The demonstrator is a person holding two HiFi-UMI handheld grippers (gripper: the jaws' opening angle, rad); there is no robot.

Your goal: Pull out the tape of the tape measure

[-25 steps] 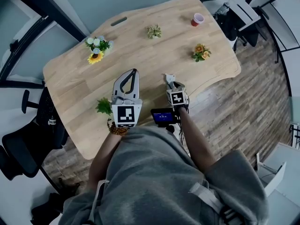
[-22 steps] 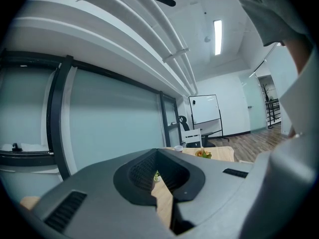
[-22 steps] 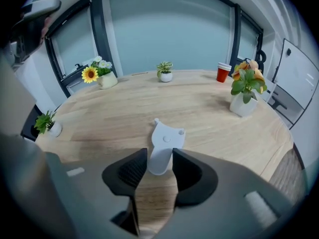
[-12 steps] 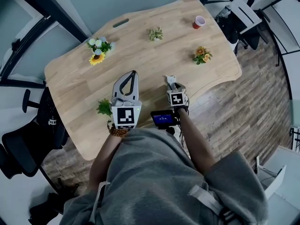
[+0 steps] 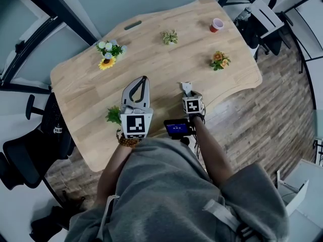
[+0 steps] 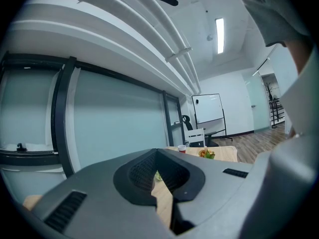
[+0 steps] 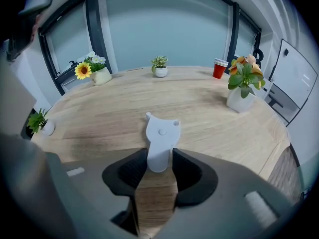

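Only the right gripper (image 7: 159,159) has moved: its fingers have just been opening and now stand widest, flanking the white tape measure (image 7: 162,131) on the worktop (image 5: 151,49) at frame centre. The left gripper (image 5: 145,78) has its fingers together, empty. No tape seems out yet; next, I think, comes a firm grasp.

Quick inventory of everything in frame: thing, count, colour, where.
table: 1, light wood, centre
sunflower bouquet: 1, yellow and white, table's far left
small plant: 2, green, one far middle, one near left edge
cup: 1, red, far right corner
flower pot: 1, white with orange blooms, right side
tape measure: 1, white, near side, between the right jaws
office chair: 1, black, floor left of table
left hand-held gripper: 1, grey, jaws together, empty
right hand-held gripper: 1, grey, jaws just been opening, tape measure between them
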